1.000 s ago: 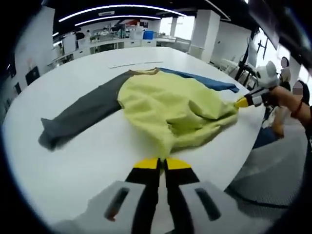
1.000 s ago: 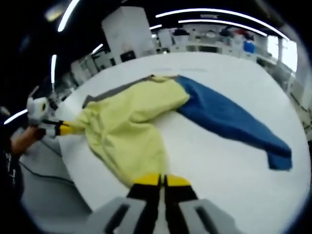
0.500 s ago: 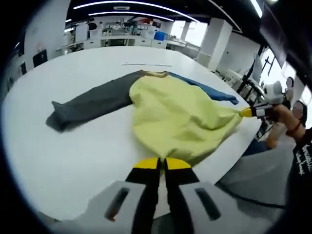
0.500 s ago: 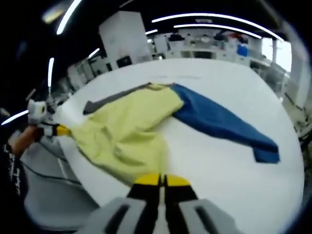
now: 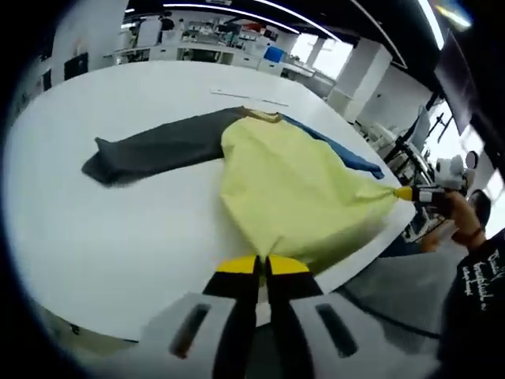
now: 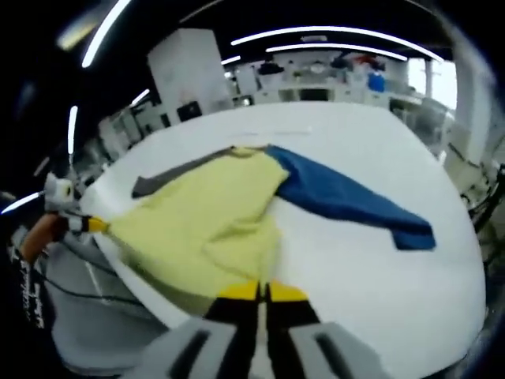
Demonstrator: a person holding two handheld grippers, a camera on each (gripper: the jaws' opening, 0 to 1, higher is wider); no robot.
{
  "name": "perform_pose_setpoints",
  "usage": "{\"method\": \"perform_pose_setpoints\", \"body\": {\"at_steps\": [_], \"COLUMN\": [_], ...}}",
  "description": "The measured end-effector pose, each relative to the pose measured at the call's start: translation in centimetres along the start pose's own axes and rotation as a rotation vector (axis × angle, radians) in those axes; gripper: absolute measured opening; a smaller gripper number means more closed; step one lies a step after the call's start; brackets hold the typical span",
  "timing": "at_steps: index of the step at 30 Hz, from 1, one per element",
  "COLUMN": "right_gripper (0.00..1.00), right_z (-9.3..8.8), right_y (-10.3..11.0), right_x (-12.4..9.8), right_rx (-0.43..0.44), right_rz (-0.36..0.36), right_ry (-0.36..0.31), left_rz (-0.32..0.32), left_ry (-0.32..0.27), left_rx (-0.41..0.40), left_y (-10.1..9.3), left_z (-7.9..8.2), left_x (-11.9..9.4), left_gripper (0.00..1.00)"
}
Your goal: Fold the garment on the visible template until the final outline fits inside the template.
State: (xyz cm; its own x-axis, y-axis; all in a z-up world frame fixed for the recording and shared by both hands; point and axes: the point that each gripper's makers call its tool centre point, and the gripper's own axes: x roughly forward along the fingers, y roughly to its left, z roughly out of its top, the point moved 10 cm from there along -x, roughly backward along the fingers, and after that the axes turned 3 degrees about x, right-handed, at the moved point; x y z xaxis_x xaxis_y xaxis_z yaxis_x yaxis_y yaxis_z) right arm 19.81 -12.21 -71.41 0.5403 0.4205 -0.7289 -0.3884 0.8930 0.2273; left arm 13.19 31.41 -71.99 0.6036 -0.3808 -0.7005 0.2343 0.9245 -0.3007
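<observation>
The garment lies on the white table [image 5: 95, 237]: a yellow body [image 5: 292, 189], a grey sleeve [image 5: 150, 150] and a blue sleeve [image 5: 347, 155]. My left gripper [image 5: 263, 263] is shut on one corner of the yellow hem at the table's near edge. My right gripper [image 5: 398, 192] is shut on the other hem corner, with the cloth stretched taut between the two. In the right gripper view the right gripper [image 6: 263, 290] pinches the yellow body [image 6: 213, 221]. There the left gripper [image 6: 99, 226] holds the far corner. The blue sleeve [image 6: 347, 205] and the grey sleeve [image 6: 170, 175] lie spread out.
A faint thin line [image 5: 241, 96] marks the table beyond the collar. A person's hand [image 5: 461, 225] holds the right gripper beside the table edge. Grey floor [image 5: 394, 292] lies beyond the edge. Benches and shelves [image 6: 316, 79] stand far behind.
Both grippers have drawn back toward the table edge with the hem. The yellow body has gone from bunched to stretched flat, and its hem now reaches the edge.
</observation>
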Motion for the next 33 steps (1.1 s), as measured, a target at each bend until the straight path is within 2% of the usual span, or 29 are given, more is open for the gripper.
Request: {"method": "perform_pose_setpoints", "body": {"at_steps": [2, 6, 16, 24, 26, 27, 29, 31, 33], "right_gripper": [0.00, 0.00, 0.00, 0.00, 0.00, 0.00, 0.00, 0.05, 0.15], "right_z": [-0.8, -2.7, -5.3, -6.0, -5.9, -5.9, -5.8, -5.7, -5.6], "right_y": [0.4, 0.1, 0.7, 1.1, 1.3, 1.3, 1.5, 1.6, 1.4], "right_x": [0.4, 1.2, 1.9, 1.7, 1.7, 1.8, 1.6, 1.5, 1.5], "right_rx": [-0.011, -0.014, 0.005, 0.021, -0.010, -0.036, -0.054, -0.065, -0.078], "right_rz": [-0.007, -0.029, -0.036, -0.036, -0.016, -0.019, -0.028, -0.026, -0.022], "right_ry": [0.009, 0.066, 0.147, 0.162, 0.172, 0.178, 0.166, 0.168, 0.160], "left_rz": [-0.003, 0.015, 0.064, 0.088, 0.100, 0.119, 0.128, 0.134, 0.133], "left_ry": [0.037, 0.107, 0.198, 0.225, 0.225, 0.224, 0.213, 0.197, 0.183], "left_rx": [-0.026, -0.019, 0.019, 0.052, 0.083, 0.133, 0.165, 0.189, 0.210], "left_y": [0.0, -0.1, 0.2, 0.6, 0.8, 1.0, 1.1, 1.0, 0.9], "left_z": [-0.6, -1.7, -3.3, -3.8, -3.7, -3.6, -3.5, -3.5, -3.3], "left_x": [0.3, 0.8, 1.7, 2.3, 2.1, 2.0, 2.0, 1.8, 1.6], "left_gripper": [0.00, 0.00, 0.00, 0.01, 0.01, 0.02, 0.06, 0.12, 0.17]}}
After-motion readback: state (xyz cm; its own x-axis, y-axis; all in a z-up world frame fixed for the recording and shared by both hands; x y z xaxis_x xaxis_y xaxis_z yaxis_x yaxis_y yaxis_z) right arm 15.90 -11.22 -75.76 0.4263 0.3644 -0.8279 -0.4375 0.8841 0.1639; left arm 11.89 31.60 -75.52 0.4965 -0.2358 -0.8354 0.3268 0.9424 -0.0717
